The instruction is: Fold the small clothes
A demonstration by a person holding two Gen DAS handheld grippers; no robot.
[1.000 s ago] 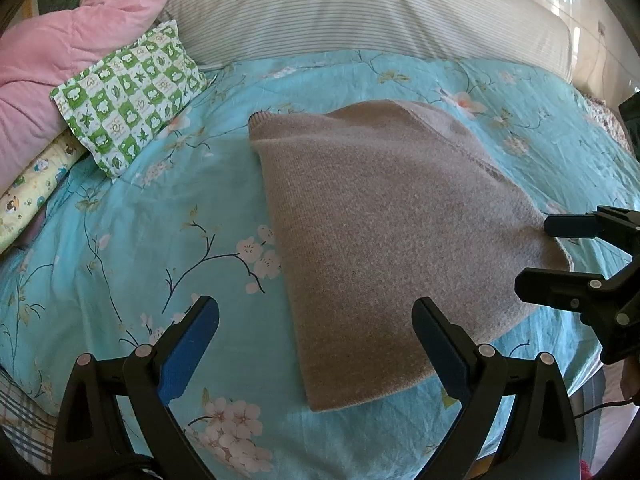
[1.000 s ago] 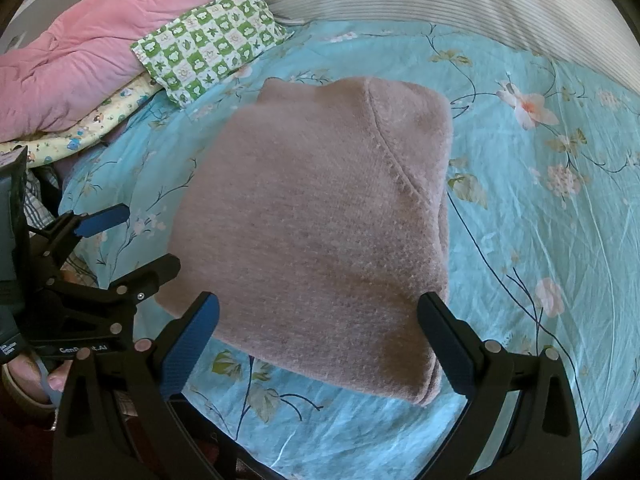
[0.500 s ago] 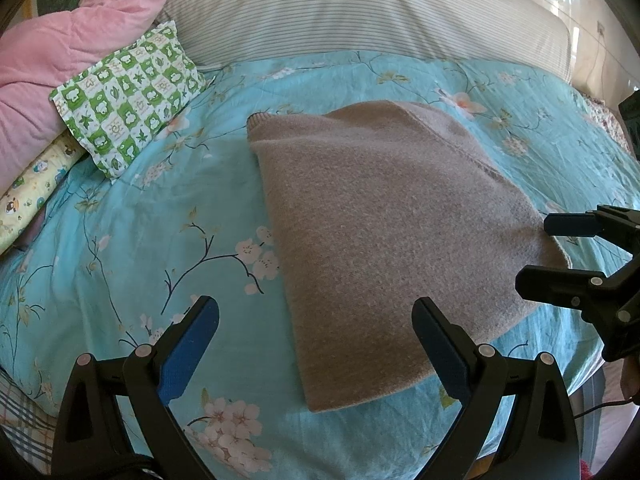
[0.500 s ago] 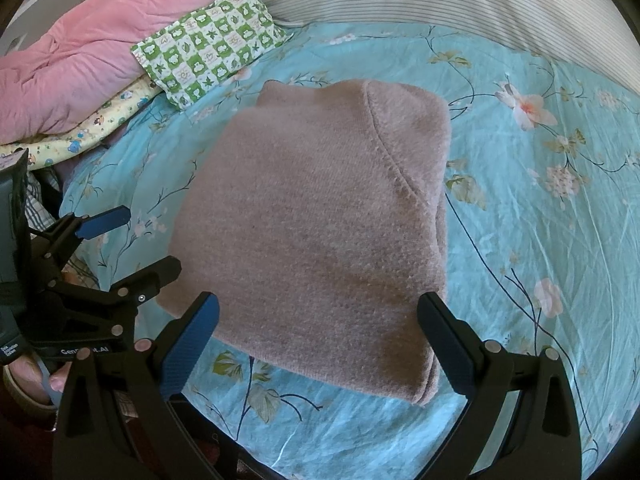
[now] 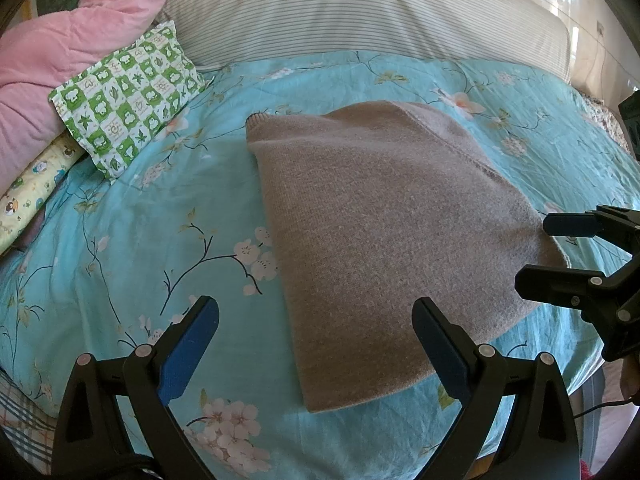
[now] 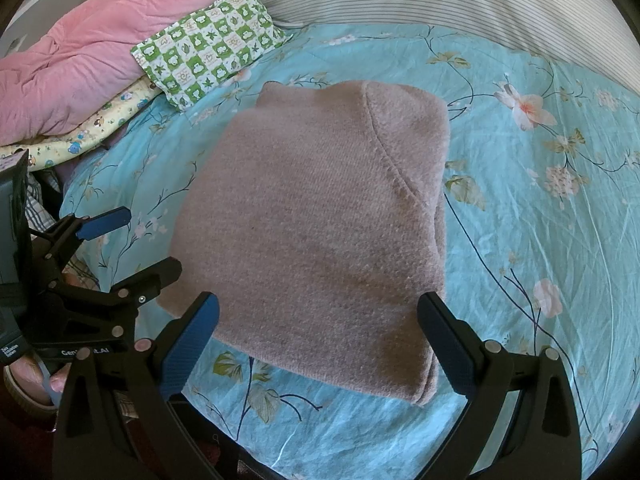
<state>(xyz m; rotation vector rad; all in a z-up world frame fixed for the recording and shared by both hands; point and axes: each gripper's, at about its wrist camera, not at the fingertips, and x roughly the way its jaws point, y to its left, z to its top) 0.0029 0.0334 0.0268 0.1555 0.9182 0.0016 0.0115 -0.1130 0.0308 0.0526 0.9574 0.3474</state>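
A folded taupe knit sweater (image 5: pixel 384 232) lies flat on the turquoise floral bedsheet (image 5: pixel 160 208); it also shows in the right wrist view (image 6: pixel 320 232). My left gripper (image 5: pixel 316 320) is open and empty, held above the sweater's near left edge. It appears in the right wrist view (image 6: pixel 140 244) at the left, beside the sweater's left corner. My right gripper (image 6: pixel 318 316) is open and empty above the sweater's near edge. It appears in the left wrist view (image 5: pixel 540 248) at the right, by the sweater's right corner.
A green-and-white checked pillow (image 5: pixel 124 100), a pink quilt (image 5: pixel 60 52) and a yellow patterned cloth (image 5: pixel 32 184) lie at the left. A striped bolster (image 5: pixel 360 12) runs along the back. The bed's near edge (image 6: pixel 280 440) is just below the grippers.
Almost nothing has moved. Both grippers stay open and nearly still above the sweater; the sweater lies as before.
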